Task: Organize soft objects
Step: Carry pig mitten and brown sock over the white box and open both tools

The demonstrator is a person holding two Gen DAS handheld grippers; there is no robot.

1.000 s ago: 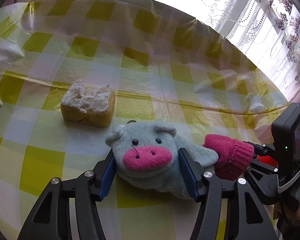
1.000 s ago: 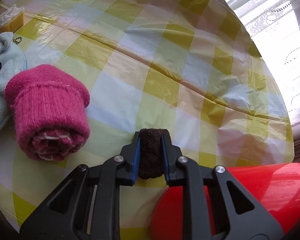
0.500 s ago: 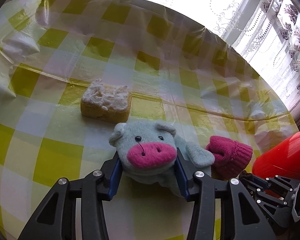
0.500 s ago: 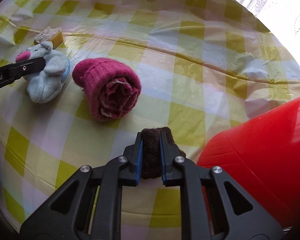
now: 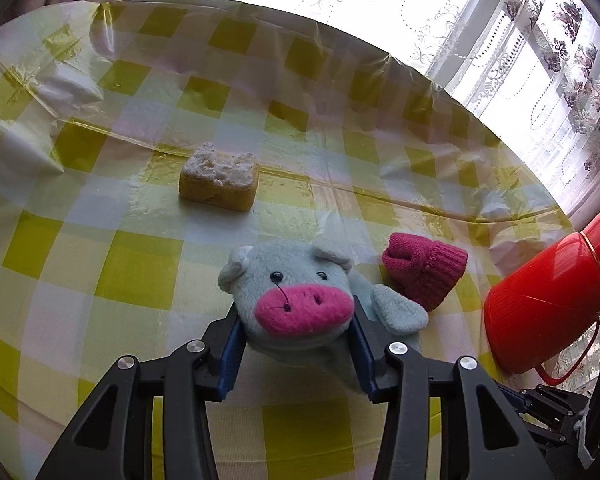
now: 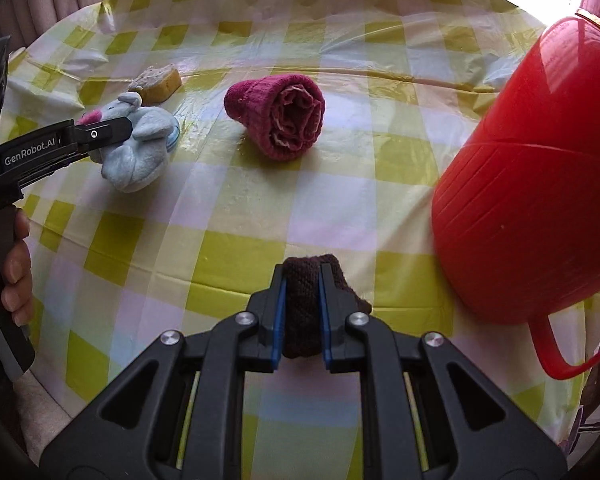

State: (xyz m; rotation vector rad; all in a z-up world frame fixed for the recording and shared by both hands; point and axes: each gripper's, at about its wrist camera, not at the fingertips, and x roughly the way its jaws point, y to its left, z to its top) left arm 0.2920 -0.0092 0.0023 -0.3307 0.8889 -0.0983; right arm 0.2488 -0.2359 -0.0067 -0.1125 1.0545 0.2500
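Observation:
My left gripper (image 5: 296, 332) is shut on a grey plush pig (image 5: 292, 296) with a pink snout, held above the checked tablecloth; the pig also shows in the right wrist view (image 6: 140, 148). My right gripper (image 6: 302, 312) is shut on a dark brown knitted roll (image 6: 304, 308), lifted over the table's near side. A rolled pink knitted sock (image 6: 280, 120) lies on the cloth between the two grippers; it also shows in the left wrist view (image 5: 424, 268). A yellow sponge (image 5: 220, 178) with a white top lies farther back, and in the right wrist view (image 6: 156, 80).
A big red plastic jug (image 6: 540, 168) with a handle stands at the table's right side, close to my right gripper; it shows in the left wrist view (image 5: 548, 292) too. The yellow-and-white plastic tablecloth (image 5: 140, 264) is wrinkled. Curtained windows lie behind the table.
Both grippers have pulled back and risen with their loads. The pig has lifted away from the sponge. The pink sock and the red jug now sit farther from my right gripper.

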